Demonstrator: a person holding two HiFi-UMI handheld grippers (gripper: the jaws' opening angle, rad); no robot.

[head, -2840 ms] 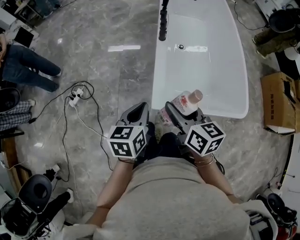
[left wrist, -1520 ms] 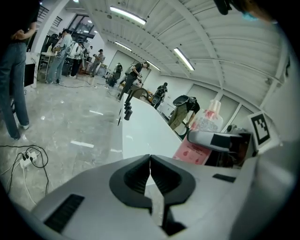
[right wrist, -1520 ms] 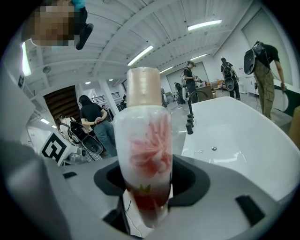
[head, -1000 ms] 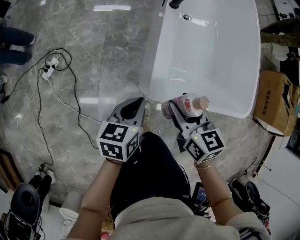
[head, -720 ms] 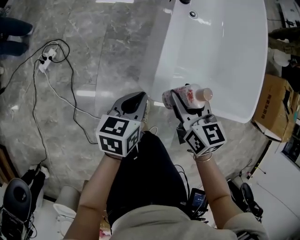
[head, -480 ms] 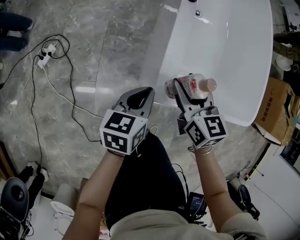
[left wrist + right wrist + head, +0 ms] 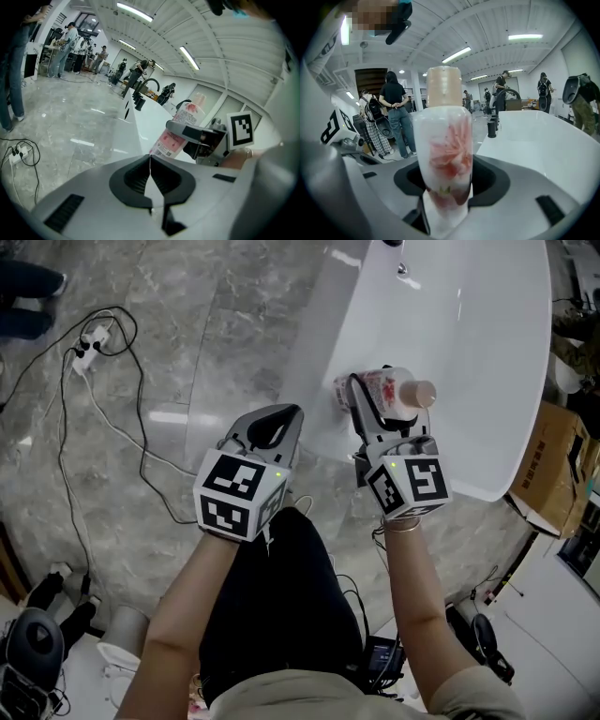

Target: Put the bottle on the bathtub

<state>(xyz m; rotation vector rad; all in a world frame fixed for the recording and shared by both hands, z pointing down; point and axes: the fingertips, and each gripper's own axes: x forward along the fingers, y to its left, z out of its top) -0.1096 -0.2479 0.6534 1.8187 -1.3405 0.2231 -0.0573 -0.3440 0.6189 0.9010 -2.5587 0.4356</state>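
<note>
The bottle (image 7: 386, 390) is clear with a pink label and a beige cap, and it lies tilted in my right gripper (image 7: 364, 397), which is shut on its body. It hangs over the near rim of the white bathtub (image 7: 487, 352), cap toward the basin. The right gripper view shows the bottle (image 7: 444, 150) standing between the jaws, with the bathtub (image 7: 543, 140) beyond on the right. My left gripper (image 7: 274, 426) is shut and empty, just left of the tub's near corner. From the left gripper view, the bottle (image 7: 180, 126) shows ahead, clamped by the right gripper (image 7: 201, 136).
On the marble floor at left lie a power strip with looped cables (image 7: 89, 338). A cardboard box (image 7: 553, 460) sits right of the tub. The drain (image 7: 405, 270) is at the tub's far end. People stand in the room's background (image 7: 396, 117).
Both grippers have moved forward toward the tub. The bottle, earlier at the tub's near edge, now hangs over its rim. The left gripper stays shut.
</note>
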